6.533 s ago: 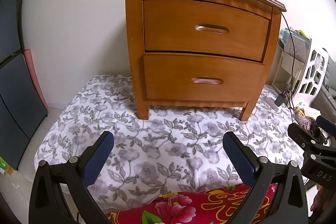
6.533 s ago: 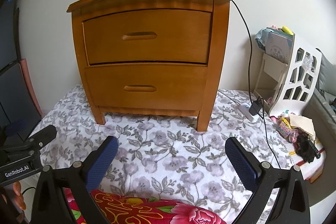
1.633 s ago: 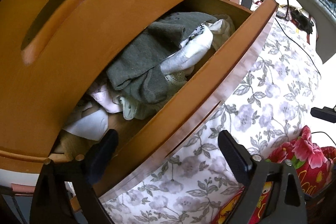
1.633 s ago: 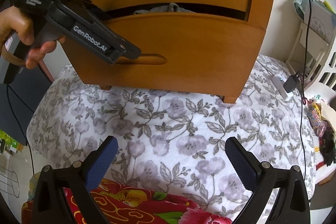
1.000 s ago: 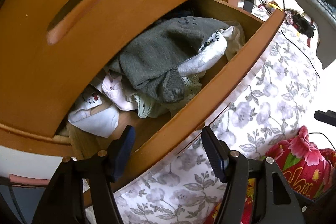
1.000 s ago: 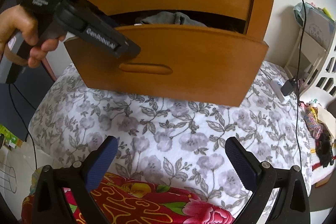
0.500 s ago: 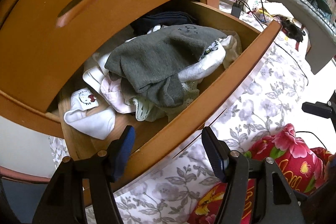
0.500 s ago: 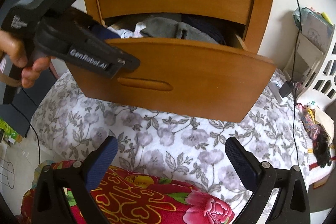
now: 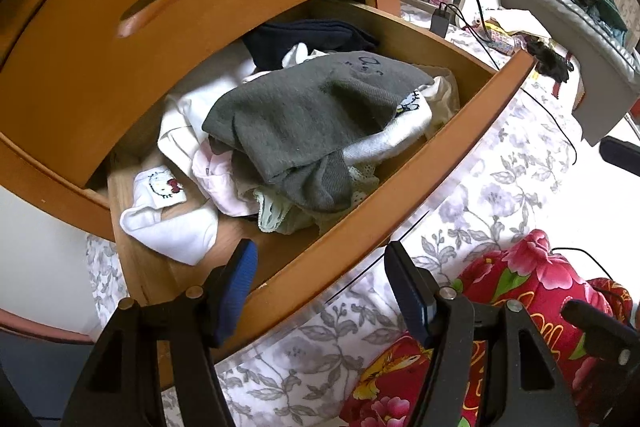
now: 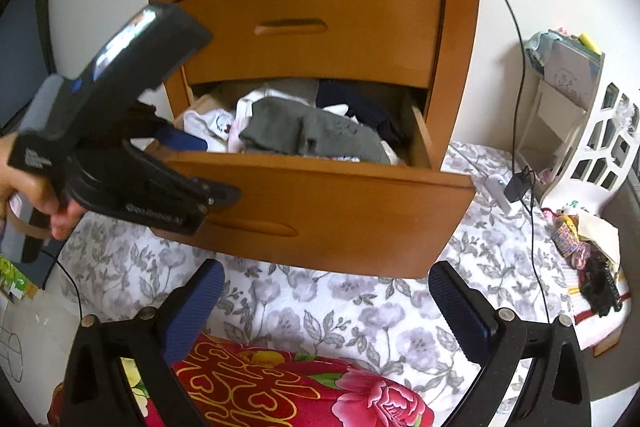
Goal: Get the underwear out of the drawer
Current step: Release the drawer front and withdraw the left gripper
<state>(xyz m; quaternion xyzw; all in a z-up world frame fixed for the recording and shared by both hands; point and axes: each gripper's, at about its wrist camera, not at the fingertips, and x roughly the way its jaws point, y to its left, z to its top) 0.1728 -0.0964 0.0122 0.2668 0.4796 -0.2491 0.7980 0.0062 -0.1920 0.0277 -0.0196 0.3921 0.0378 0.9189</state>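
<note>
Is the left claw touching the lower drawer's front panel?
Cannot tell. The left wrist view shows the left claw straddling the drawer front with its pads on either side, but whether either pad presses on the wood is unclear.

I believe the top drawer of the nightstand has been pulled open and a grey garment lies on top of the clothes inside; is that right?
Not quite: the open one is the bottom drawer; the top drawer is shut, as the right wrist view shows. The grey garment does lie on top of the clothes.
</note>
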